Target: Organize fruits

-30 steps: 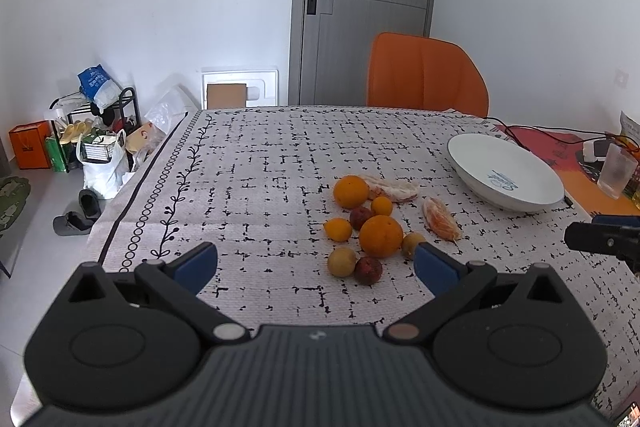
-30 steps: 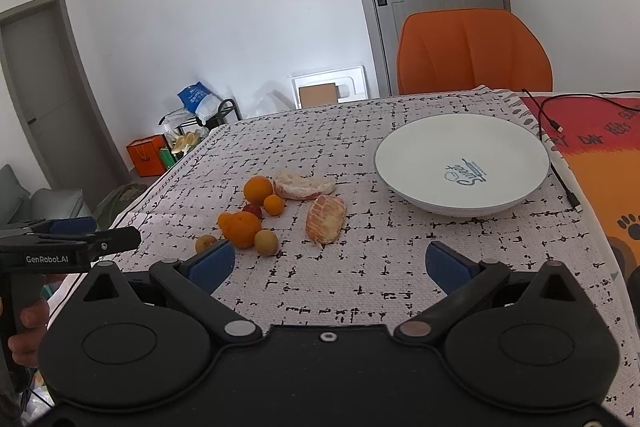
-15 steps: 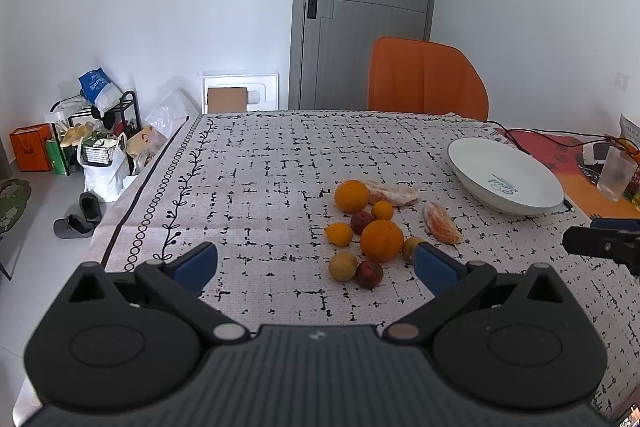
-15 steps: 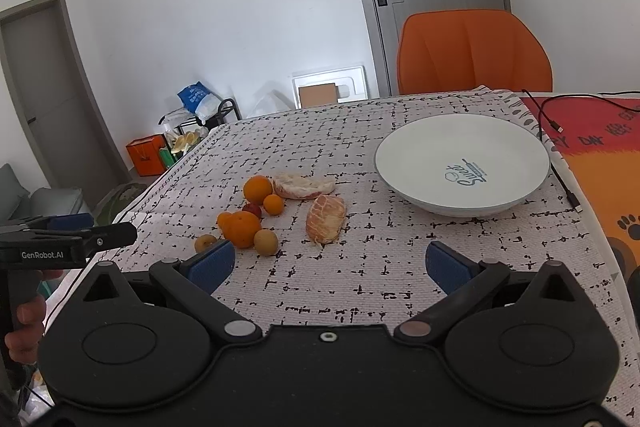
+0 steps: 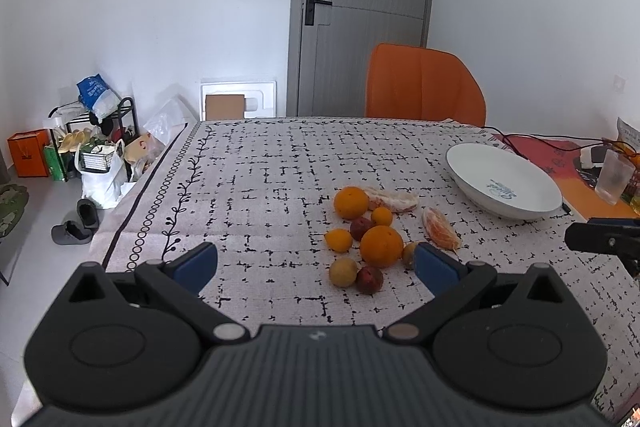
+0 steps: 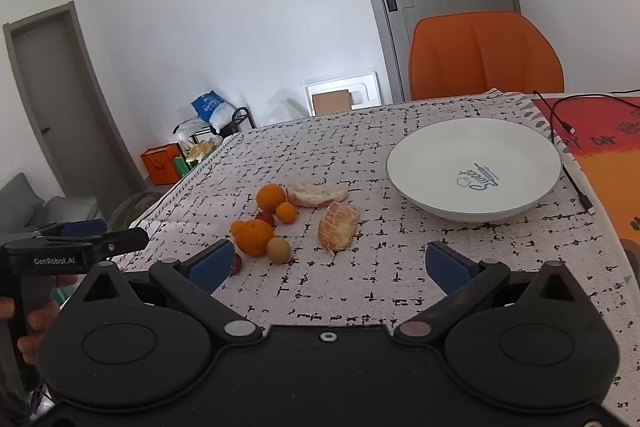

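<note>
Patterned tablecloth (image 5: 260,187) holds clustered fruits (image 5: 374,239) left of an empty white bowl (image 6: 474,171); left gripper (image 5: 316,267) and right gripper (image 6: 328,261) hover spread wide, empty. Round oranges (image 6: 253,235) could roll if nudged.

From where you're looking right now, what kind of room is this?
Most likely a dining area in a home: a table with a patterned tablecloth holding loose fruit, an orange chair pulled up to it, and a shoe rack by the wall near a door.
</note>
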Demonstrator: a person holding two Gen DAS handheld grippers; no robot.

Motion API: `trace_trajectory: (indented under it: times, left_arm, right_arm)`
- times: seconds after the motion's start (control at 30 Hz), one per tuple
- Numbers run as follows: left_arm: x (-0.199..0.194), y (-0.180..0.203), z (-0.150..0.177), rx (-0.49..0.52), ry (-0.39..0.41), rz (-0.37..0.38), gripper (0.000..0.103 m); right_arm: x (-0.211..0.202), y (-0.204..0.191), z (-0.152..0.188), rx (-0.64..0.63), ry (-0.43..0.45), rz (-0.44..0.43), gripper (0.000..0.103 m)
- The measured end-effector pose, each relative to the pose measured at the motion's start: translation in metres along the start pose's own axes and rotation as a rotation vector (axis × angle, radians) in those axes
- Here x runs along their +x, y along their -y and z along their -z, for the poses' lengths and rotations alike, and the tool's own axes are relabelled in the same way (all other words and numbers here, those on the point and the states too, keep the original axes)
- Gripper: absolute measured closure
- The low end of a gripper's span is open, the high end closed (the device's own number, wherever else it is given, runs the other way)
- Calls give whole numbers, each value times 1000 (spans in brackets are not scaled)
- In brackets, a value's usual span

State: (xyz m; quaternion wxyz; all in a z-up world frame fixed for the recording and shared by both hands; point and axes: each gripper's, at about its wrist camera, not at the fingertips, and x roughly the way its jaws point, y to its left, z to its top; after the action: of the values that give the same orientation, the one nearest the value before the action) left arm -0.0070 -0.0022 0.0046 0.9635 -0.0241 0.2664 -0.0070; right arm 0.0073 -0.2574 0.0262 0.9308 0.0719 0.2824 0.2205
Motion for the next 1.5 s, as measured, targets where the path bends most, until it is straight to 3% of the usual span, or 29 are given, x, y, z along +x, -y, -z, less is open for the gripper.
trace_trajectory:
  times: [0.4, 0.6, 0.83, 1.03, 1.17, 1.5]
  left_arm:
    - [14, -4, 7, -47, 48, -6, 3]
    - [29, 0, 11, -34, 47, -2, 10]
    - [50, 4, 16, -21, 16, 12, 30]
    - [66, 4, 20, -23, -16, 23, 46]
    - [73, 4, 22, -24, -26, 16, 53]
    - [84, 4, 24, -45, -51, 53, 57]
  right_arm:
    - [12, 5, 8, -14, 31, -28, 1]
    - [29, 10, 10, -5, 9, -4, 1]
    - [47, 15, 11, -9, -7, 2, 2]
    - [62, 16, 10, -9, -38, -29, 22]
    - [70, 16, 9, -2, -50, -43, 23]
    - [90, 17, 9, 3, -83, -46, 23]
